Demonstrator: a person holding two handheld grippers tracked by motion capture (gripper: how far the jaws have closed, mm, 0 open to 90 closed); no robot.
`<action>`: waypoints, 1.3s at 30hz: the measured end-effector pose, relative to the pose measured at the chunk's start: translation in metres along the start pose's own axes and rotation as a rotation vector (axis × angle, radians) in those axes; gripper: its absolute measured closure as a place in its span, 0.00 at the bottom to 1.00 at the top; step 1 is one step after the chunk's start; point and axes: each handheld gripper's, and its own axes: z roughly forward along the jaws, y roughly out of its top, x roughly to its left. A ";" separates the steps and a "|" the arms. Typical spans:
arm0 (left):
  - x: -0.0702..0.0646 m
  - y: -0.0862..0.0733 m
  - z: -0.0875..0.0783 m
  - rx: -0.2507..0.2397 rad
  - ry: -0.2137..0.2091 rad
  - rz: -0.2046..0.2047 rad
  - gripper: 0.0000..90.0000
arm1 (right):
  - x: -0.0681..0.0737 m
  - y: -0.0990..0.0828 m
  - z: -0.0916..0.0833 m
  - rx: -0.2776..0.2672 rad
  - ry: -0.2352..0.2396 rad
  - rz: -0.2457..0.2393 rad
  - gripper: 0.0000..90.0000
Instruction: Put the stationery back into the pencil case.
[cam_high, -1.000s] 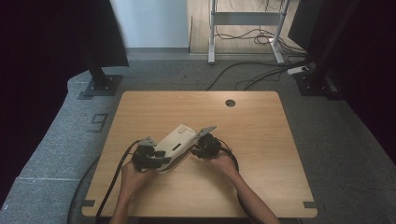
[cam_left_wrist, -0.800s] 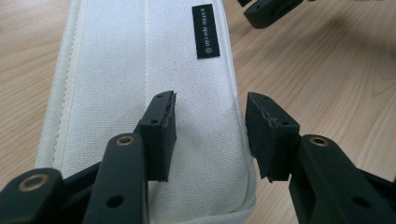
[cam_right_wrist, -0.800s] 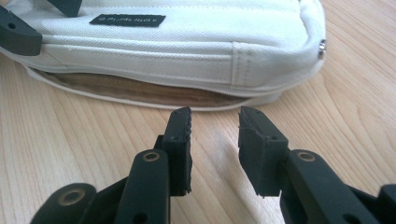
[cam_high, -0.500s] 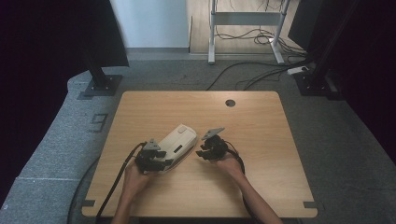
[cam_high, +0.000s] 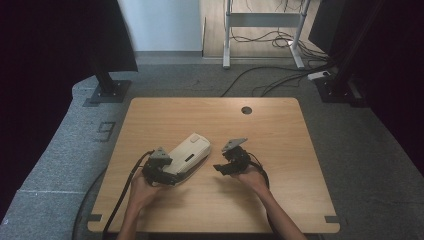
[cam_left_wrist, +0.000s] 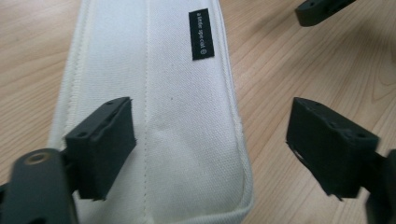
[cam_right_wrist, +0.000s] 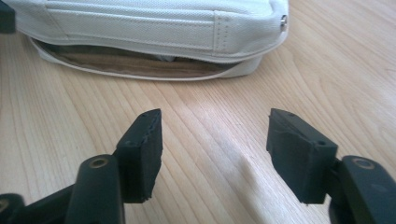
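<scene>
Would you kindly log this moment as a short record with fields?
object: white canvas pouch, lying flat on the table
pouch side: gapes open toward the right gripper
left gripper: jaws just opened, one over the pouch end, not pressing it
right gripper: jaws just opened, nothing between them, apart from the pouch

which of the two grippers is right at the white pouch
The left gripper: its open jaws straddle the white pouch's near end. The right gripper sits apart, on bare table.
</scene>
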 end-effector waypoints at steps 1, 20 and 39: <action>0.000 0.000 -0.001 0.002 -0.001 0.006 0.16 | 0.000 0.000 -0.002 -0.002 -0.003 -0.002 0.35; -0.004 -0.005 -0.023 0.005 0.078 0.056 0.04 | 0.000 -0.017 -0.035 -0.018 -0.051 -0.002 0.19; 0.014 -0.034 -0.050 -0.044 0.129 0.018 0.00 | -0.012 -0.047 -0.074 -0.041 -0.128 0.027 0.12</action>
